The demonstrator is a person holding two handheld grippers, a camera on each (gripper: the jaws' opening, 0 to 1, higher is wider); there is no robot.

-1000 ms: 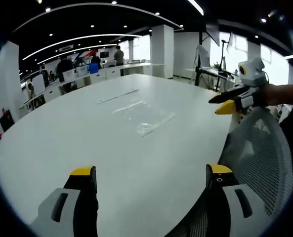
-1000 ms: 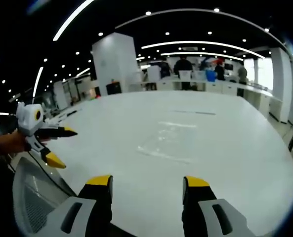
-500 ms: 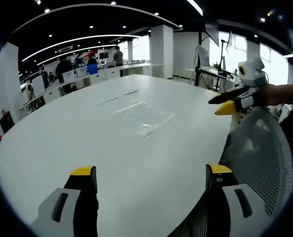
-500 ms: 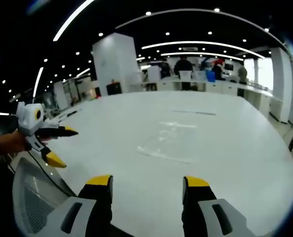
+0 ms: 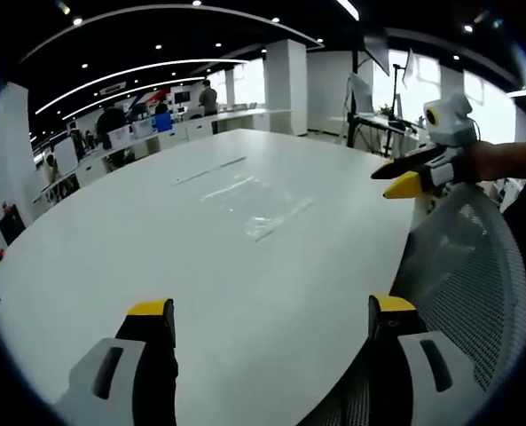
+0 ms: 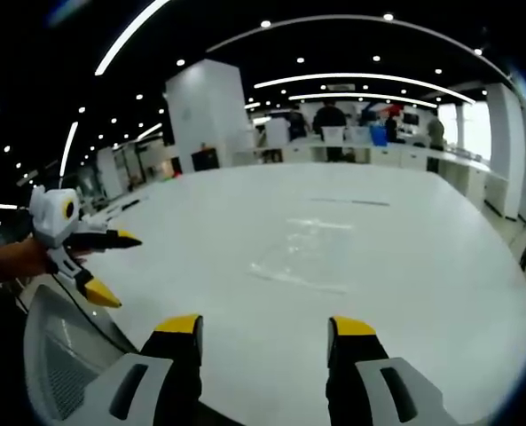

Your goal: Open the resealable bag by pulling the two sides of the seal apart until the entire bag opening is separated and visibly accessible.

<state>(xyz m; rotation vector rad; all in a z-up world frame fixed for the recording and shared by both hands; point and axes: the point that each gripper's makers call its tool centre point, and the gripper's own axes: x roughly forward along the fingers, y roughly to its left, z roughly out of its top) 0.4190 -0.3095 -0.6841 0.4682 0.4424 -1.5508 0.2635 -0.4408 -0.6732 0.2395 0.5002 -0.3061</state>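
A clear resealable bag (image 5: 258,204) lies flat on the white table (image 5: 112,257), hard to make out against the top. My left gripper (image 5: 271,309) is held back at the near edge, open, with nothing between its yellow-tipped jaws. The right gripper (image 5: 391,180) comes in from the right, held by a hand, jaws apart, off the table's side. In the right gripper view the bag (image 6: 302,253) lies ahead at mid-table. My right gripper (image 6: 264,326) is open and well short of it. The left gripper (image 6: 112,266) shows at the left, jaws spread.
A mesh chair back (image 5: 462,266) stands between the grippers and the table edge, seen also as the chair (image 6: 63,355) at lower left. A thin strip (image 5: 211,170) lies beyond the bag. People stand at desks (image 6: 333,133) far behind.
The left gripper view has tilted slightly, so the scene sits a little higher in it. The bag has not moved and both grippers stay open.
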